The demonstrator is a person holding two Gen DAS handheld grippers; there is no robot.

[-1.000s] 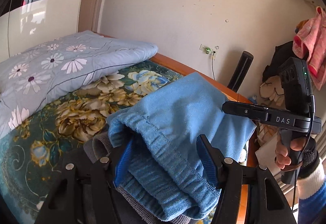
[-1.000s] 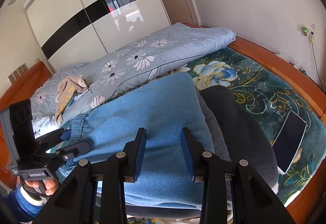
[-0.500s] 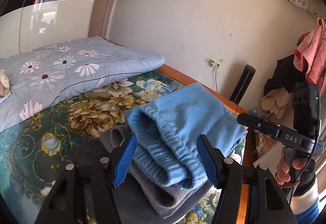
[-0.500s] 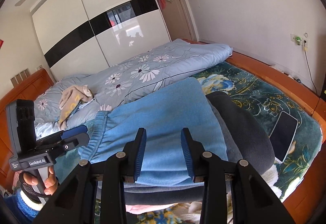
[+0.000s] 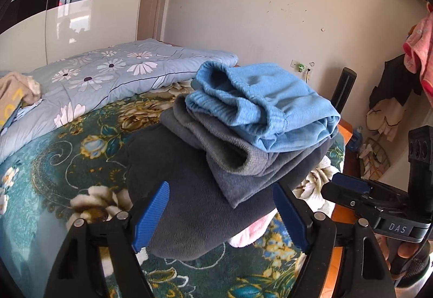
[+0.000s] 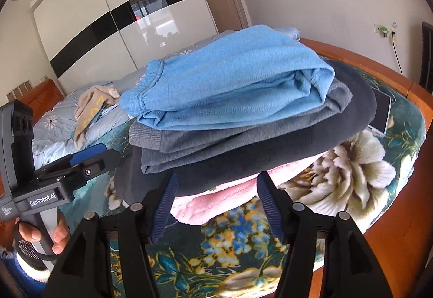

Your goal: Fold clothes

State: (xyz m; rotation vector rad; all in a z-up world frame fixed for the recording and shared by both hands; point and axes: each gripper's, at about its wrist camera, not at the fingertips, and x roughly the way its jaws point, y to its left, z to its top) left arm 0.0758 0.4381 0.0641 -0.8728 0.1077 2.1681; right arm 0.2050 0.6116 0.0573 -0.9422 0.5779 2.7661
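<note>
A stack of folded clothes lies on the floral bedspread (image 5: 67,162). A light blue fleece garment (image 5: 265,105) is on top; it also shows in the right wrist view (image 6: 230,75). Under it lie a grey garment (image 5: 230,157), a dark charcoal one (image 5: 189,203) and a pink one (image 6: 216,200). My left gripper (image 5: 220,214) is open and empty, just in front of the stack. My right gripper (image 6: 216,203) is open and empty, low at the stack's other side.
A blue floral duvet (image 5: 108,75) is bunched at the far side of the bed, with a beige cloth (image 6: 92,105) on it. A phone (image 6: 381,111) lies near the wooden bed edge (image 6: 392,206). Clothes hang on the wall (image 5: 416,54) to the right.
Both grippers have drawn back and down from the blue garment, which now rests on the stack. The right gripper's jaws have opened wider.
</note>
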